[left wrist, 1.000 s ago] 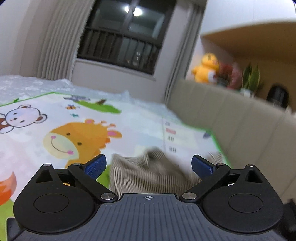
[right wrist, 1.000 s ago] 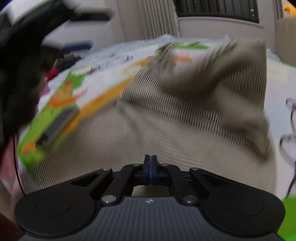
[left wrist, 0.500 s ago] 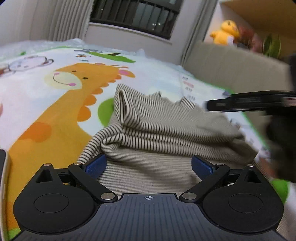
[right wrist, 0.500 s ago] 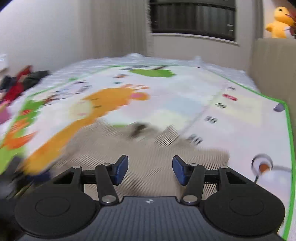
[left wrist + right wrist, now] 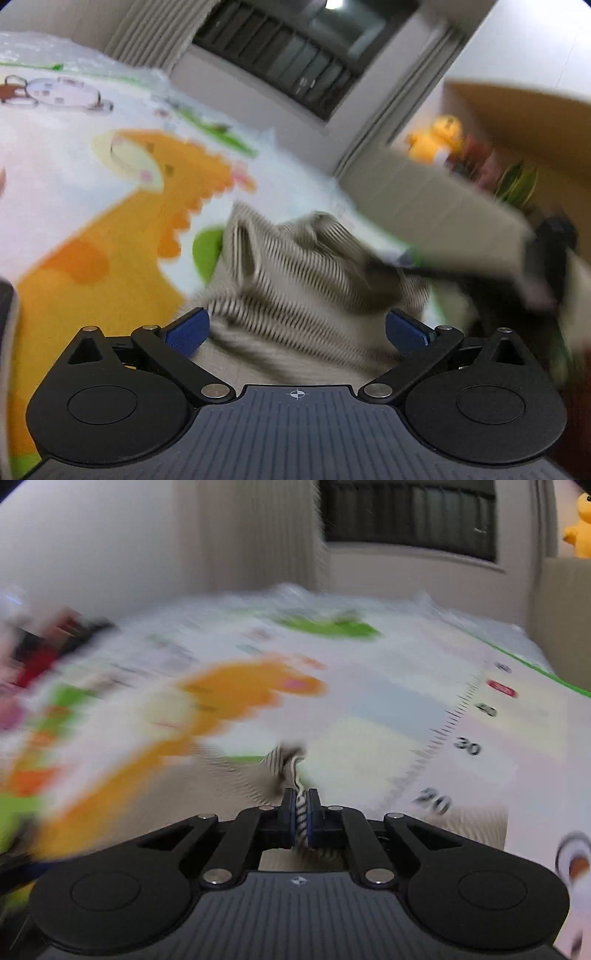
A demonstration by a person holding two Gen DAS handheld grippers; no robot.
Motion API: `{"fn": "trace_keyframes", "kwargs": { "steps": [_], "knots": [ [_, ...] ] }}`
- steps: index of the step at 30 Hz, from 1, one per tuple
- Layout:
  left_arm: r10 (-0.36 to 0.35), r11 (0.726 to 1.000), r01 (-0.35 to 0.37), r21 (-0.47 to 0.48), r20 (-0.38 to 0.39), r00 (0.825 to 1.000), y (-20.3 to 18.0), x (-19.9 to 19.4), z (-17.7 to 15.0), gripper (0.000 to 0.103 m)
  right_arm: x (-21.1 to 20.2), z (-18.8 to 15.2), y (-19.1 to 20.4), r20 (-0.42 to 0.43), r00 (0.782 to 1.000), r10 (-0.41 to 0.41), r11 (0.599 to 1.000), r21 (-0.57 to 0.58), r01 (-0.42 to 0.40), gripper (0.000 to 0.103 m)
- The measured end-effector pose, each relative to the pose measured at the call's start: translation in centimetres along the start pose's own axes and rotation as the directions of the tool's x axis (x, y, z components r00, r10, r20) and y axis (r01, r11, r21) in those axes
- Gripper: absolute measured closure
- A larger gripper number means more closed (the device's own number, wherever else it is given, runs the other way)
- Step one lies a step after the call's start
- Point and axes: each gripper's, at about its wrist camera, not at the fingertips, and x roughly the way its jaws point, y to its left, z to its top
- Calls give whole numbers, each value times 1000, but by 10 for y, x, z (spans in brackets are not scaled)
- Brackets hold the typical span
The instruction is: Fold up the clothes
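Observation:
A beige striped knit garment (image 5: 295, 280) lies bunched on the printed play mat (image 5: 92, 206). My left gripper (image 5: 297, 330) is open, its blue pads on either side of the garment's near edge, holding nothing. My right gripper (image 5: 301, 812) is shut on a striped fold of the garment (image 5: 291, 764), which trails down to the mat. In the left wrist view the right gripper shows as a blurred dark shape (image 5: 546, 258) at the right, over the garment. Both views are motion-blurred.
The mat shows an orange giraffe (image 5: 147, 192) and a height ruler (image 5: 469, 746). A beige sofa back (image 5: 424, 206) runs along the mat's right side. A yellow plush toy (image 5: 439, 136) sits on a shelf. Dark and red clothes (image 5: 55, 638) lie far left.
My right gripper was open half a second ago and has shut on a fold of the garment. My left gripper stays open and has tilted a little over the garment.

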Motion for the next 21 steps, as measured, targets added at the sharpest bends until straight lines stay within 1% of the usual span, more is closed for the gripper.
{"fn": "trace_keyframes", "kwargs": {
  "steps": [2, 5, 7, 8, 10, 11, 13, 14, 15, 16, 17, 19, 21],
  "knots": [
    [-7, 999, 6, 32, 44, 999, -11, -16, 14, 0, -49, -25, 20, 20, 997, 75, 997, -9, -75, 98],
    [18, 993, -25, 113, 69, 997, -37, -16, 33, 0, -80, -73, 44, -28, 993, 111, 994, -16, -112, 98],
    [54, 983, -64, 174, 61, 997, -54, -4, 43, 0, -78, -97, 52, -64, 990, 127, 992, -6, -127, 98],
    [75, 976, -83, 201, 45, 996, -60, 5, 46, 0, -74, -108, 55, -73, 990, 122, 992, 1, -123, 98],
    [144, 959, -140, 246, 2, 990, -70, 23, 47, 2, -70, -120, 55, -66, 990, 121, 993, 20, -120, 98],
    [176, 950, -163, 264, -25, 984, -72, 30, 44, 5, -68, -124, 54, -56, 991, 121, 992, 31, -119, 98],
    [231, 937, -196, 289, -95, 968, -72, 40, 34, 46, -73, -127, 52, -37, 991, 130, 990, 54, -127, 98],
    [251, 934, -204, 293, -130, 959, -70, 42, 26, 51, -77, -127, 51, -34, 990, 136, 989, 63, -133, 98],
    [262, 932, -208, 297, -155, 953, -67, 42, 19, 53, -83, -127, 51, -29, 991, 133, 990, 44, -131, 98],
    [274, 924, -213, 318, -162, 948, -64, 40, 11, 53, -89, -128, 52, -25, 991, 130, 991, 25, -129, 98],
    [288, 910, -218, 352, -161, 944, -62, 37, 2, 53, -96, -128, 52, -21, 992, 127, 992, 6, -127, 96],
    [313, 876, -226, 425, -147, 938, -60, 30, -11, 52, -115, -127, 49, 10, 988, 156, 988, 6, -156, 95],
    [335, 852, -233, 470, -147, 931, -59, 26, -14, 51, -134, -123, 43, 51, 983, 175, 984, 24, -176, 95]
  ]
}}
